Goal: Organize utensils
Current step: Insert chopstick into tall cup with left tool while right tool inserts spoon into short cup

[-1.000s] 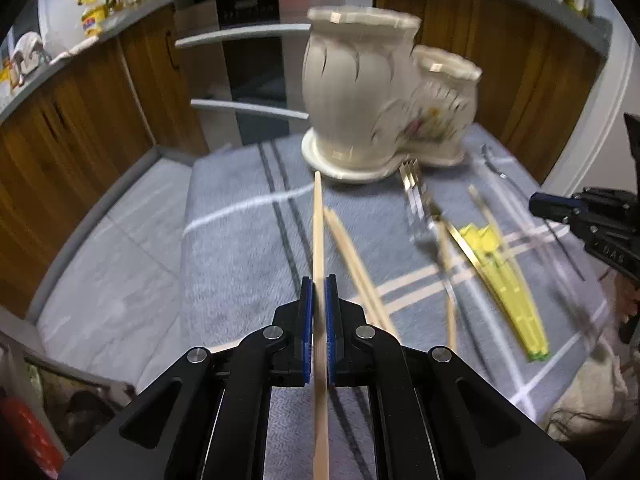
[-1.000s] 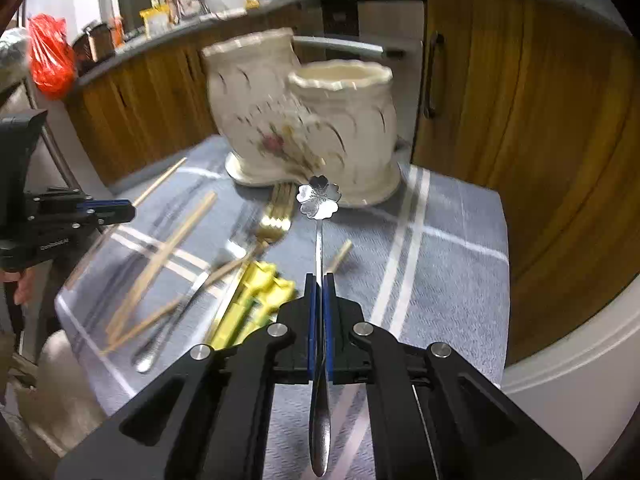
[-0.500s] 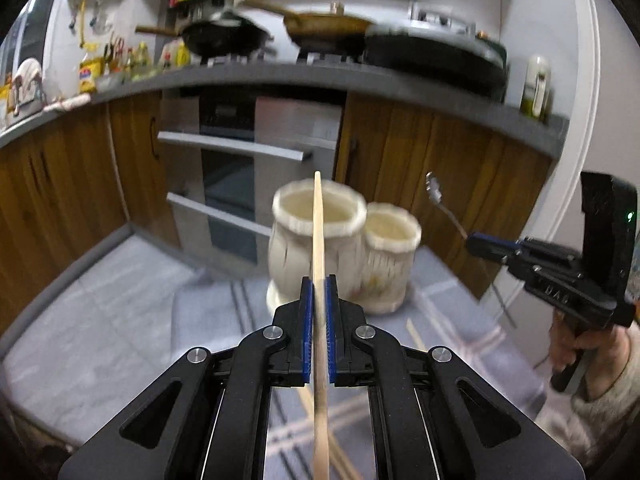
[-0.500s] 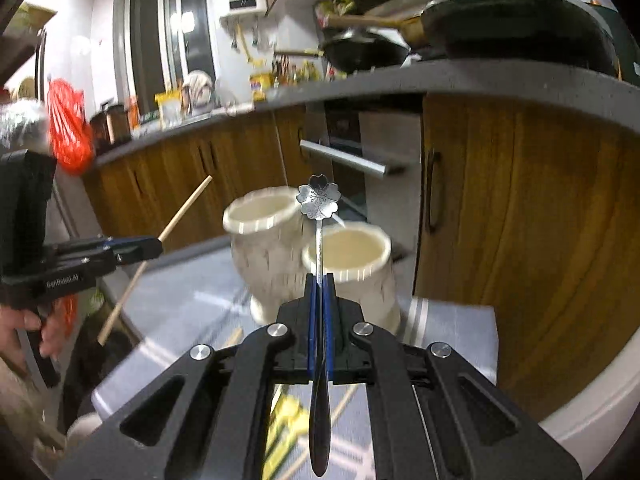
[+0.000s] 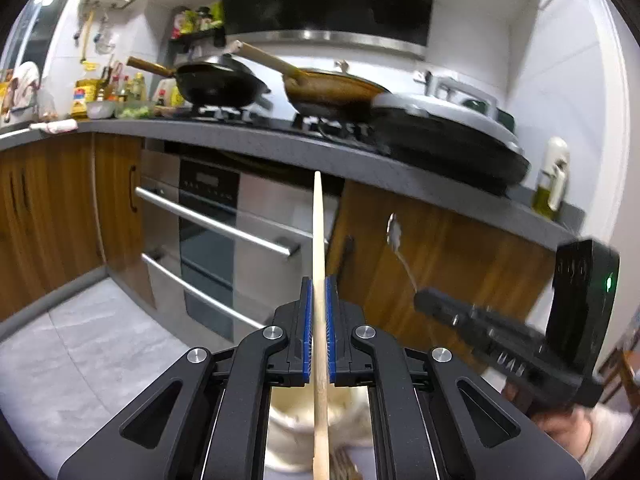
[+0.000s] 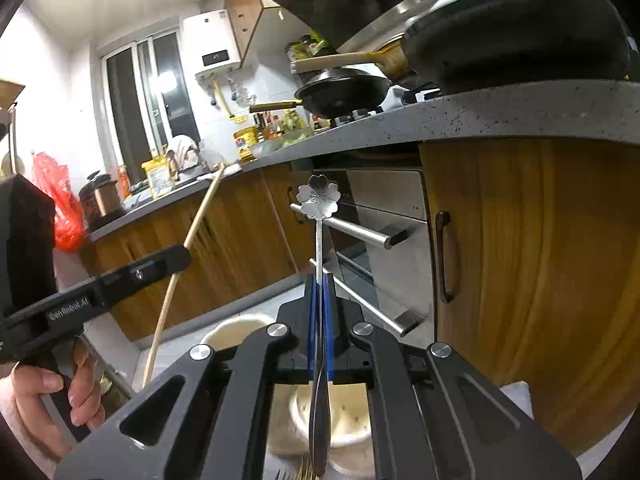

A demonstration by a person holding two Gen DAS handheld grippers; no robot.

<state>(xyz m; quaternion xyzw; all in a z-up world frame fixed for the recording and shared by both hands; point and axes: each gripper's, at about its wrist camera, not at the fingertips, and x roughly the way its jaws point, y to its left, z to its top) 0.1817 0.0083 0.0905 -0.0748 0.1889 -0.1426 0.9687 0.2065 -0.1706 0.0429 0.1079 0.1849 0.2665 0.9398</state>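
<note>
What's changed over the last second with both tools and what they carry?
Both tools rose and tipped up from the cloth-covered table: the views now face the oven and counter, and the cream holders have sunk to the bottom edge. Unchanged: the left tool stays shut on the wooden chopstick, the right tool on the flower-ended spoon.

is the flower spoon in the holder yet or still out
Out. The right gripper is shut on the flower-ended spoon, holding it in the air with its bowl end hanging above the cream ceramic holder.
</note>
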